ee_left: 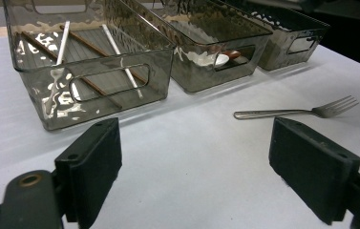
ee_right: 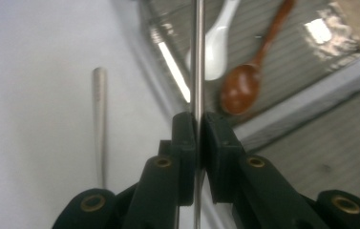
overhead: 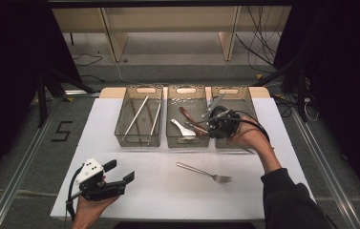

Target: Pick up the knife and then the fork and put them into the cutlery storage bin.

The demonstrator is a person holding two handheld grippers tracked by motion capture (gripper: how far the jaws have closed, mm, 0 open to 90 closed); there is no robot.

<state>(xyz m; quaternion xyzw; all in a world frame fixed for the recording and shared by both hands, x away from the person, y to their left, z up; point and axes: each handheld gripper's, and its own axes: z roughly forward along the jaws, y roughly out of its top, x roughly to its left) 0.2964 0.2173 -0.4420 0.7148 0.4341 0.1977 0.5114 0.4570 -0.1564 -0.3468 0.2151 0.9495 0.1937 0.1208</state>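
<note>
A thin, stiff, slippery steel utensil (ee_right: pixel 197 57) is pinched by the closed right gripper (ee_right: pixel 197 125) mid-shaft, judged light; the left gripper (ee_left: pixel 194 157) is held open, empty.

Right gripper: jaws clamped on a thin metal utensil handle.

The right gripper (ee_right: pixel 197 129) holds a slim metal handle (ee_right: pixel 197 57) pinched between its two black pads; the handle runs straight up to the top edge. Behind it lie a white spoon (ee_right: pixel 214 45) and a brown wooden spoon (ee_right: pixel 244 88) inside a clear ribbed bin (ee_right: pixel 306 43). A second metal handle (ee_right: pixel 100 119) rests on the white table surface (ee_right: pixel 34 95) at left.
</note>
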